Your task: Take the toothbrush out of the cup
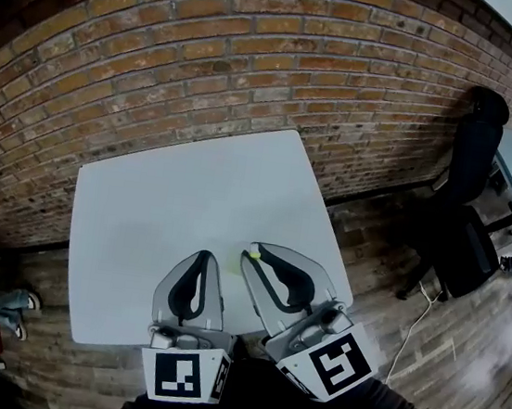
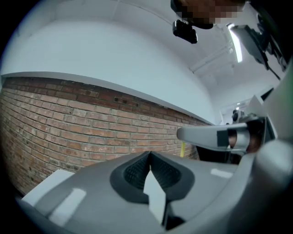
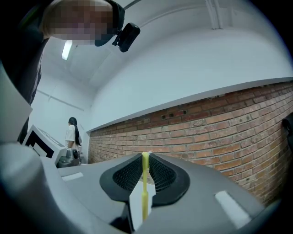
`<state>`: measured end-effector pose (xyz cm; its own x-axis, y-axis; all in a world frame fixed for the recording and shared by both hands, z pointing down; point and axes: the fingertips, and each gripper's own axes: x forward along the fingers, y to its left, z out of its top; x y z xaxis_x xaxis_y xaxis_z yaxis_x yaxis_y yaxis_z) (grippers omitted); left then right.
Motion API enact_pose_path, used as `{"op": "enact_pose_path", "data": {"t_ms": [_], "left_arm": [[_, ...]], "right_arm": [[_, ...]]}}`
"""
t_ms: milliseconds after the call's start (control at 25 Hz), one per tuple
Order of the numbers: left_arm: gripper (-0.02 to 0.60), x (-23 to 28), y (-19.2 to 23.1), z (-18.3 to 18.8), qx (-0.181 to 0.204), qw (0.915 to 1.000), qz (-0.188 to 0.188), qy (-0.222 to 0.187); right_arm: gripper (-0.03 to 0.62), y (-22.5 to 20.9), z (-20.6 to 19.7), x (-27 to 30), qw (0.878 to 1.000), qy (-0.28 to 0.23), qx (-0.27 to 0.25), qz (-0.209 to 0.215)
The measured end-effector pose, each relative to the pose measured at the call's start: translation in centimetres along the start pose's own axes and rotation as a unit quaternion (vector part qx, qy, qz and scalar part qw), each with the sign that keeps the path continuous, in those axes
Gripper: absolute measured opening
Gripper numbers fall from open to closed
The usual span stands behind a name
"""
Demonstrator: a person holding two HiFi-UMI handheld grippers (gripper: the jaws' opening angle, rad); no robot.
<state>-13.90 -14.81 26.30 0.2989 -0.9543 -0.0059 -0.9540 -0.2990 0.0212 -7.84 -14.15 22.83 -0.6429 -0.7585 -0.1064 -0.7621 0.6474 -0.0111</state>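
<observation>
Right gripper (image 3: pixel 144 161): jaws clamped on yellow toothbrush (image 3: pixel 145 196), long axis along jaws | left gripper (image 2: pixel 149 159): jaws closed, empty, beside right | cup: not visible on worktop (image 1: pixel 153 204)

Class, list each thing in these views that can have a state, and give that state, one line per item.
left gripper: shut, nothing between its jaws.
right gripper: shut on the toothbrush.
toothbrush: clamped between the right gripper's pads, in no cup.
</observation>
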Motion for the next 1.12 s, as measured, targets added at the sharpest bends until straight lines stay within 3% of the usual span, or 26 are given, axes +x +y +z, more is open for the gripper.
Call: {"op": "enact_pose_path", "data": {"t_ms": [480, 1120], "left_arm": [[0.008, -5.4, -7.1, -0.1, 0.0, 0.9999, 0.011, 0.001], [0.008, -7.9, -9.0, -0.3, 0.012, 0.9996, 0.025, 0.006]], "right_arm": [[0.046, 1.1, 0.7, -8.1, 1.0, -0.001, 0.001, 0.02], [0.038, 2.5, 0.6, -10.6, 0.999, -0.003, -0.009, 0.04]]}}
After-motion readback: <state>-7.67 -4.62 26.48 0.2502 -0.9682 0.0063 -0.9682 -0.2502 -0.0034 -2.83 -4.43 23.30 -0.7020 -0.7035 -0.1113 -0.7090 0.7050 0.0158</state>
